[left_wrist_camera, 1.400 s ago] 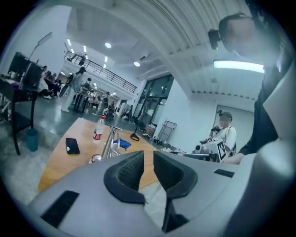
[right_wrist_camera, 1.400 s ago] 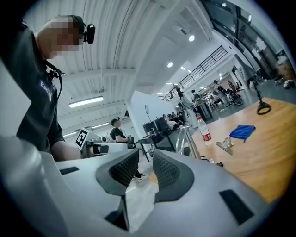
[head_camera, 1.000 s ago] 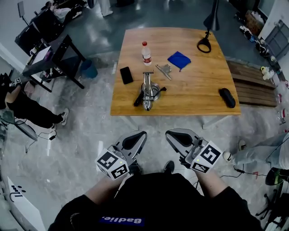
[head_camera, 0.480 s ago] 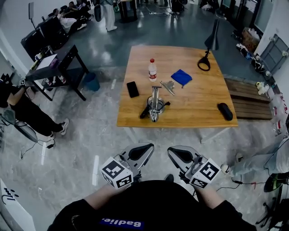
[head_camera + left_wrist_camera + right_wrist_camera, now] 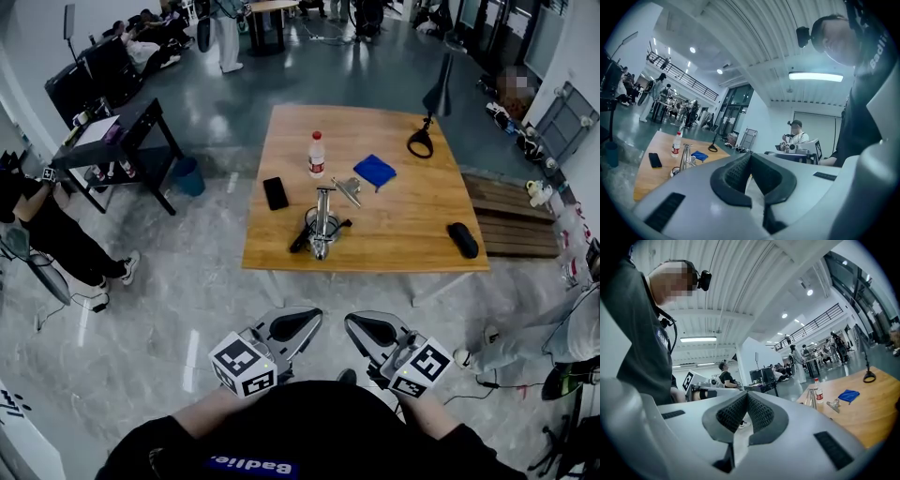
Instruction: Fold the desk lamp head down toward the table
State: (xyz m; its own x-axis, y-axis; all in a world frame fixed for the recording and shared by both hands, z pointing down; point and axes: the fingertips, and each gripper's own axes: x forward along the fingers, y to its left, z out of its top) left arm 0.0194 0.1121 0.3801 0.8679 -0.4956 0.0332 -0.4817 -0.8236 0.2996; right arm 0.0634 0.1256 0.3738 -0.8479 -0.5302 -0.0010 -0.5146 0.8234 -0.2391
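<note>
A silver desk lamp (image 5: 321, 220) with a round base, an upright twin-bar arm and a black cord stands near the front edge of the wooden table (image 5: 394, 253). It also shows small in the left gripper view, the lamp (image 5: 684, 157), and in the right gripper view, the lamp (image 5: 809, 398). Both grippers hang close to my body over the floor, well short of the table. The left gripper (image 5: 309, 319) (image 5: 750, 159) is shut and empty. The right gripper (image 5: 354, 323) (image 5: 746, 399) is also shut with nothing in it.
On the table lie a water bottle (image 5: 317, 155), a blue cloth (image 5: 375, 171), a black phone (image 5: 276, 193), a metal clip (image 5: 349, 190) and a black case (image 5: 462, 240). A tall black cone-topped stand (image 5: 427, 131) rises at the far right. A black cart (image 5: 122, 131) and a seated person (image 5: 47, 225) are at left.
The table now sits lower and smaller in the head view, with more of the room behind it showing. Both grippers have shifted slightly down the frame and stay shut.
</note>
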